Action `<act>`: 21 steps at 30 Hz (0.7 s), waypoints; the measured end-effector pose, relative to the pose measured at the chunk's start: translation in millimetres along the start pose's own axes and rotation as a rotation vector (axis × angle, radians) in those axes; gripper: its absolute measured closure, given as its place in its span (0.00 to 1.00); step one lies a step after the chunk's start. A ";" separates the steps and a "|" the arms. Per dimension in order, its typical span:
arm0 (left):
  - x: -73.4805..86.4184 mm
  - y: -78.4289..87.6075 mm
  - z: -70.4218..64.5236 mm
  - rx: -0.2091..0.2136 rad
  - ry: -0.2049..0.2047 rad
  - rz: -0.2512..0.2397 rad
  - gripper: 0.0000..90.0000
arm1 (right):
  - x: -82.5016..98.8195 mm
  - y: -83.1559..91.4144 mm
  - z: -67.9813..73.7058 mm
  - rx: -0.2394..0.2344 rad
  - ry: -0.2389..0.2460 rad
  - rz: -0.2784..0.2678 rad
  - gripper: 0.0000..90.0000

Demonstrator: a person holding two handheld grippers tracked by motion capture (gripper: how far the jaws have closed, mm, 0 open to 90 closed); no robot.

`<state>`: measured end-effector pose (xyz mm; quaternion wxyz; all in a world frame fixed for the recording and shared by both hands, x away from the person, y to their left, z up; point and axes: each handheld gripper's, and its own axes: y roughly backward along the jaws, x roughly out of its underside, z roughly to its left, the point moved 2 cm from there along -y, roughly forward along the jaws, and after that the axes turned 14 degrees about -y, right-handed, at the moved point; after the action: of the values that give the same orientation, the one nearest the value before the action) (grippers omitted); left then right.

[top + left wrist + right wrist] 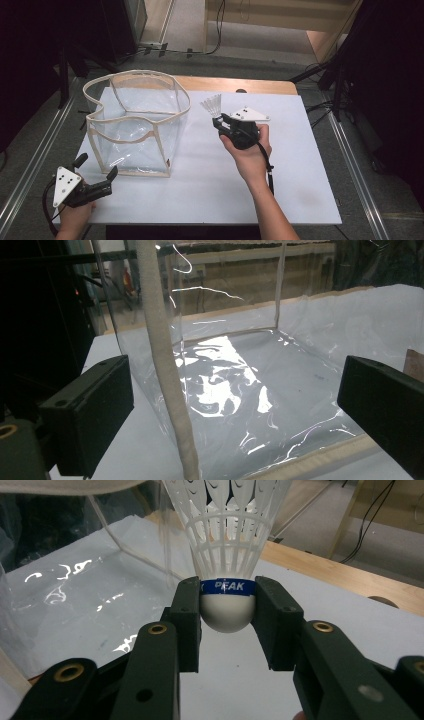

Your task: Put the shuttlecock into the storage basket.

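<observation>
Right gripper (219,121) is clamped on the rounded white cork of a white plastic-skirted shuttlecock (226,555) with a blue band; long axis runs out along the jaws, skirt leading. In the high view the clear soft-plastic box bag with cream fabric piping (135,122) lies at about 9 o'clock from the shuttlecock, mouth upward, near but apart. Left gripper (97,170) rests at the bag's near-left corner, at about 7 o'clock from it, jaws spread, nothing between them. White matte tabletop (280,200) underneath. Right hand is the nearer for the drop.
</observation>
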<state>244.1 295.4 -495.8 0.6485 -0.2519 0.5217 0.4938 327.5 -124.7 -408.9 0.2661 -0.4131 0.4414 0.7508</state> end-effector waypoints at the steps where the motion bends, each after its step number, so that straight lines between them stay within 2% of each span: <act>1: 0.0 0.0 0.0 0.000 0.000 0.000 0.03 | -0.6 0.2 0.5 0.000 0.002 -0.002 0.70; 21: 0.0 -0.2 0.1 0.000 0.002 -0.001 0.03 | -16.4 5.4 15.1 -0.034 0.023 -0.050 0.70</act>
<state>244.3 295.3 -495.8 0.6481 -0.2530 0.5222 0.4932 326.1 -114.5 -388.4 0.2727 -0.4369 0.4209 0.7467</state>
